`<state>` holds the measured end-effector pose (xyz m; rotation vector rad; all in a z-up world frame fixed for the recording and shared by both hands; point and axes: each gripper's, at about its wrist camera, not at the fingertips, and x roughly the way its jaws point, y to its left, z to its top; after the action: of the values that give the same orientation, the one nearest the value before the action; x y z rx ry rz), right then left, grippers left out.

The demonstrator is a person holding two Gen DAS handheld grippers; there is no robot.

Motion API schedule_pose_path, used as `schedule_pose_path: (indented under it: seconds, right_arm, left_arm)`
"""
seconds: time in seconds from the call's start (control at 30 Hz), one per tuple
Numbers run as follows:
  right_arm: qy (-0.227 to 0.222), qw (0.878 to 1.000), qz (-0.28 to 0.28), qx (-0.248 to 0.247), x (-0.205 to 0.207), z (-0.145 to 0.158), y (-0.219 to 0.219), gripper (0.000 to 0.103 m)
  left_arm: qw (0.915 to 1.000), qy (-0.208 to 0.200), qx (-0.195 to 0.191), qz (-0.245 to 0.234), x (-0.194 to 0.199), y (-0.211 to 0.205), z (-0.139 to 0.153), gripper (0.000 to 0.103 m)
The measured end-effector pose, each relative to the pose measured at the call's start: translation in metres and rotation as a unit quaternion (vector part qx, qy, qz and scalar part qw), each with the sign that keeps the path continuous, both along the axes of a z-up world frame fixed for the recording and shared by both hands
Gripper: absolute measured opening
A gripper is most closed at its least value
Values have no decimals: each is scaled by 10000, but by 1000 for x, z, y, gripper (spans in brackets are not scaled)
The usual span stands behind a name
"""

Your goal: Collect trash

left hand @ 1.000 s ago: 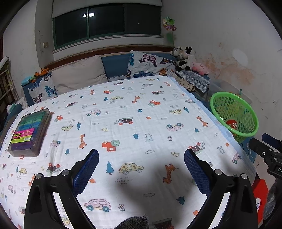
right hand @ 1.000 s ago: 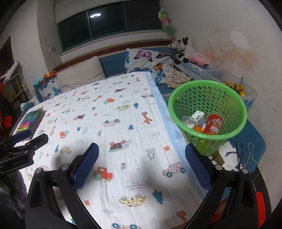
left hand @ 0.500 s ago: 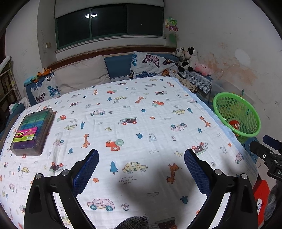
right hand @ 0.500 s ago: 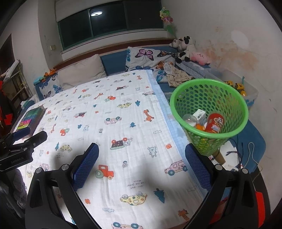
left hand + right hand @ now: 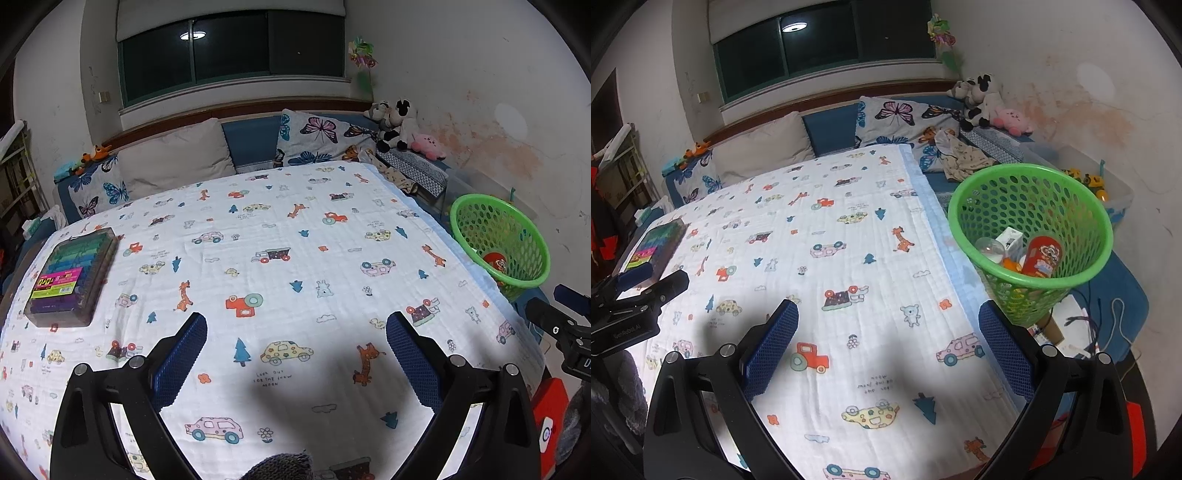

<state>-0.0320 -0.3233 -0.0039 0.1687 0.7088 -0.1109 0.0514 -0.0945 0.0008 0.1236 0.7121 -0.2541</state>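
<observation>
Claws first: your left claw [image 5: 295, 354] and right claw [image 5: 888, 345] both hang spread wide and empty over the white cartoon-print bedspread [image 5: 280, 236]. Beyond your right claw, the green perforated plastic basket [image 5: 1082, 266] stands beside the bed, holding a red snack canister [image 5: 1042, 254], a small white box [image 5: 1010, 238] and a clear ball [image 5: 988, 249]. Farther left lies a clear plastic marker case [image 5: 70, 277]; pillows and plush toys [image 5: 397, 123] line the headboard.

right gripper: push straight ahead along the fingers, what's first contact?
Probably the bedsheet: the open right gripper points down across it with nothing between. The green basket sits off to the right of that line, though depth is unclear.
</observation>
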Motion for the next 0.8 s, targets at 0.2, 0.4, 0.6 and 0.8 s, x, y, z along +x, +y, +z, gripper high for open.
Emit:
schedule_pose_path:
  seconds: [0.2,0.4,0.6,0.8]
  right_arm:
    - [5,10000,15,-6,0,-1,0,97]
    - [24,10000,26,16,0,-3,0,97]
    - [29,10000,33,18,0,-3,0,97]
    - [30,10000,42,24,1,-4,0,97]
  left_arm:
    - [10000,0,-6,7,0,0,0,94]
    - [10000,25,-14,-2,0,0,-2,94]
    - [10000,5,-1,-3,0,-1,-2,94]
    - [10000,-15,13,18,0,-1,-3,94]
